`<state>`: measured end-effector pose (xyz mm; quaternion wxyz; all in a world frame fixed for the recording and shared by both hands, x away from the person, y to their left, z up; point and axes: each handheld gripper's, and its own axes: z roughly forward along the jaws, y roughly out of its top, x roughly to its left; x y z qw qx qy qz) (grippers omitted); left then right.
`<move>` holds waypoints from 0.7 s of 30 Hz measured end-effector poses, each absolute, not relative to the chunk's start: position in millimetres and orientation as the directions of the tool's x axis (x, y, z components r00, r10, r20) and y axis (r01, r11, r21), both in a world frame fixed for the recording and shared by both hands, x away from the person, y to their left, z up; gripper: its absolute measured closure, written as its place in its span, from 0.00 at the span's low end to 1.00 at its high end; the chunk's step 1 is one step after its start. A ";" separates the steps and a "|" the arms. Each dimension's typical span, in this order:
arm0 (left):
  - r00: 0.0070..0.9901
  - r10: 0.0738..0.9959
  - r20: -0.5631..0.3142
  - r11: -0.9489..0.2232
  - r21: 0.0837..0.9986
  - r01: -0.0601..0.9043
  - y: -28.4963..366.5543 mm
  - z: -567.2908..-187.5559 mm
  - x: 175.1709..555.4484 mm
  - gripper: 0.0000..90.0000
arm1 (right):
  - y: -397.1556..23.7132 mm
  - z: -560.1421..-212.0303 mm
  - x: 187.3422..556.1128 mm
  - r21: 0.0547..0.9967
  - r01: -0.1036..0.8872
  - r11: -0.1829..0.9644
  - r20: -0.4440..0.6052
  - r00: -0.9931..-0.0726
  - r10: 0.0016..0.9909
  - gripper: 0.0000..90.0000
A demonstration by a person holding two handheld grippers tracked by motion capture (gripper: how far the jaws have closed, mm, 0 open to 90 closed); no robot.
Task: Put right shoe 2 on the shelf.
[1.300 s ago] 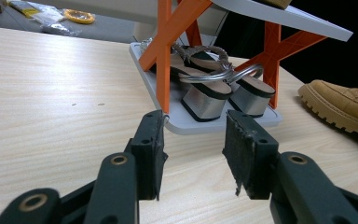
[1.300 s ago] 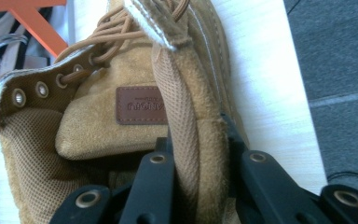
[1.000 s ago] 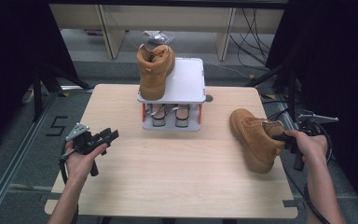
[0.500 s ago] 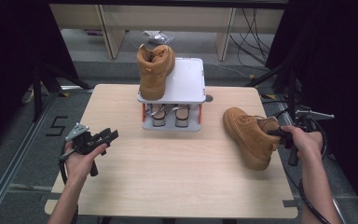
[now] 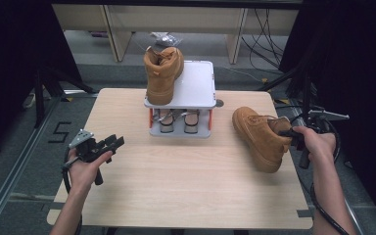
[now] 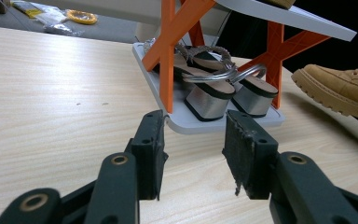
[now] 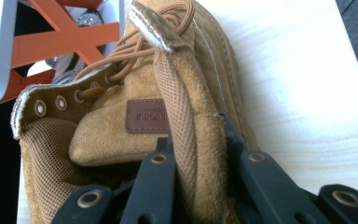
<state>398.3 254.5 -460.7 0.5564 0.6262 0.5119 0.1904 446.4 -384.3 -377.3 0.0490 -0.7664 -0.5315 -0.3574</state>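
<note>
A: So, what is the right claw (image 7: 193, 163) doing?

B: It is pinching the back wall of the tan boot (image 5: 260, 137), one jaw inside and one outside. The boot hangs just in front of the claw, toe pointing away toward the little shoe rack (image 5: 186, 93).

A: How should it go now?

B: I think slow. Keep the pinch tight and lift the toe over the white shelf, next to the other boot (image 5: 162, 73).

A: And the left claw (image 6: 193, 140)?

B: Its jaws are wide with nothing in them. The silver sandals (image 6: 214, 88) sit ahead of it.
</note>
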 end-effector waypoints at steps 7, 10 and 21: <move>0.402 0.853 -0.332 0.145 0.892 0.429 255.1 -460.8 398.4 0.64 | -379.7 -370.4 452.2 0.338 0.846 -0.413 0.594 0.149 0.791 0.90; 0.400 0.853 -0.336 0.149 0.891 0.430 255.2 -461.0 398.6 0.63 | -376.1 -366.3 455.5 0.330 0.847 -0.415 0.590 0.158 0.792 0.90; 0.400 0.852 -0.339 0.155 0.891 0.426 256.1 -460.6 398.3 0.64 | -366.3 -361.2 466.3 0.355 0.829 -0.431 0.609 0.145 0.780 0.91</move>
